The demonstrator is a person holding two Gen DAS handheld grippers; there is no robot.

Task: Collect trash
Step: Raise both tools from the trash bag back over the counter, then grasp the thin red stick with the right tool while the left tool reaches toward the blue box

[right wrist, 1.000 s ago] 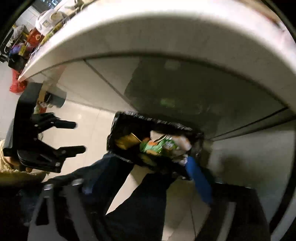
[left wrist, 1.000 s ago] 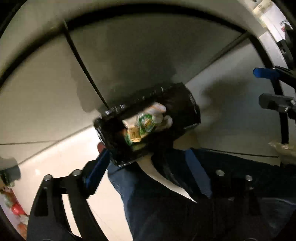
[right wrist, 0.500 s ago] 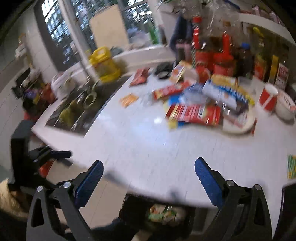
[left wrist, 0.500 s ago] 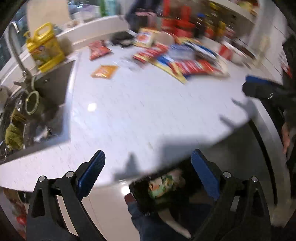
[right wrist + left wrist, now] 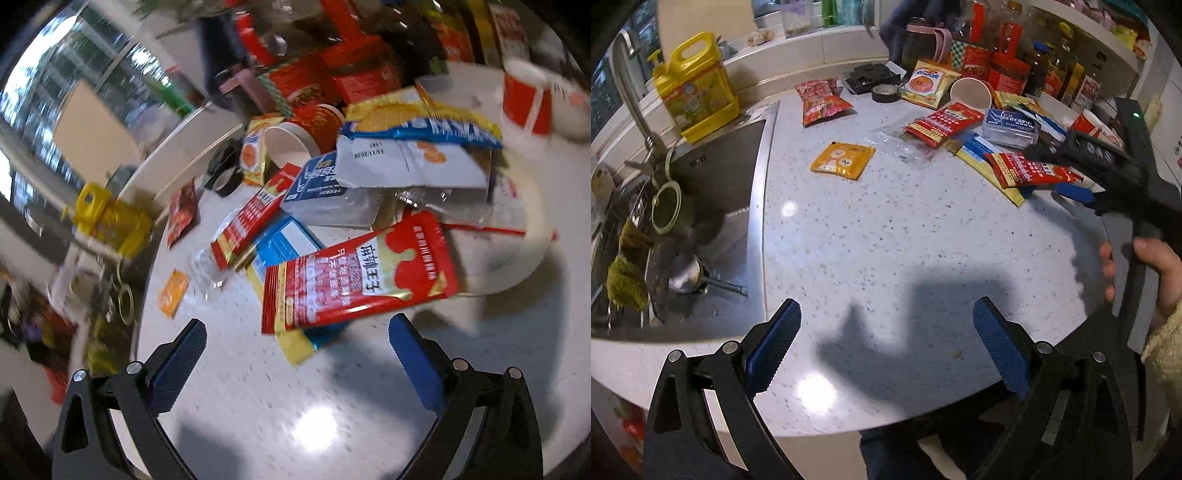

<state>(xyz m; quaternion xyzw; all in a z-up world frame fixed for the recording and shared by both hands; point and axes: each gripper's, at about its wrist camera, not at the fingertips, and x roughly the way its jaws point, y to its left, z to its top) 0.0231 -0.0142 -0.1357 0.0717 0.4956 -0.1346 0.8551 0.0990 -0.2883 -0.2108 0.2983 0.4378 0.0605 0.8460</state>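
The left gripper (image 5: 886,339) hangs over the near edge of a white speckled counter (image 5: 886,229), its blue-padded jaws spread wide with only bare counter between them. The right gripper (image 5: 297,354) is likewise spread wide and grips nothing; in the left wrist view it shows at the right edge (image 5: 1067,173), held by a hand (image 5: 1145,269) in a cream sleeve.

The trash lies on the far part of the counter, well apart from the left gripper. An orange sachet (image 5: 843,160) lies flat and alone, near the sink's (image 5: 713,206) rim. Beyond it are a red snack bag (image 5: 822,101), a roll of black tape (image 5: 884,93) and a clear crumpled wrapper (image 5: 905,142). To the right, wrappers are heaped together: a red packet (image 5: 943,123), a blue-labelled clear box (image 5: 1010,125), and a tipped paper cup (image 5: 971,96).

From the right wrist view, blurred, a large red packet with yellow trim (image 5: 358,273) lies just beyond the open jaws, nearest of all the litter, resting on a blue and yellow wrapper (image 5: 284,251). Behind it a torn white and blue bag (image 5: 410,158) tops the heap.

A yellow detergent jug (image 5: 696,88) stands at the far left by the sink.
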